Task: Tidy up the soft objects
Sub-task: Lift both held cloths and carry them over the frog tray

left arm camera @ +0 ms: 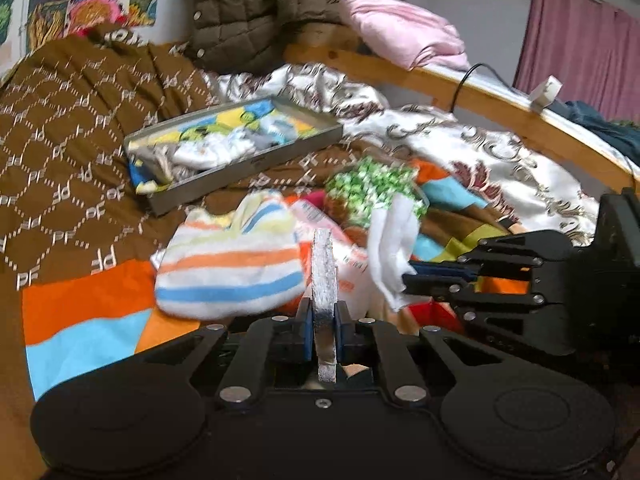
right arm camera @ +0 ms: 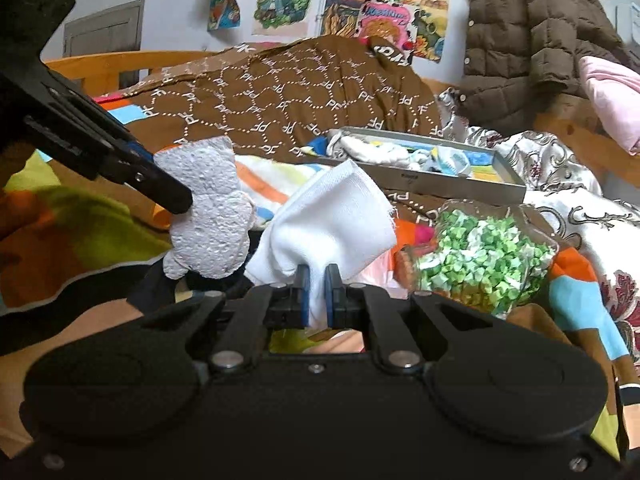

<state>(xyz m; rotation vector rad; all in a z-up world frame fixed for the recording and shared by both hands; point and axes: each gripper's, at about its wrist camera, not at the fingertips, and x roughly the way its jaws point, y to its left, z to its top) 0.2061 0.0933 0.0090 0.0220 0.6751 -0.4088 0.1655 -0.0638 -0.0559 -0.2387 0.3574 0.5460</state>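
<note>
**Both grippers loaded near the tray**

Right now your left gripper [left arm camera: 324, 320] pinches a grey sponge [left arm camera: 325, 276] edge-on, while your right gripper [right arm camera: 316, 296] clamps a white cloth [right arm camera: 332, 216]. Both hang in front of the grey tray [left arm camera: 240, 168], which holds what look like small socks.
</note>
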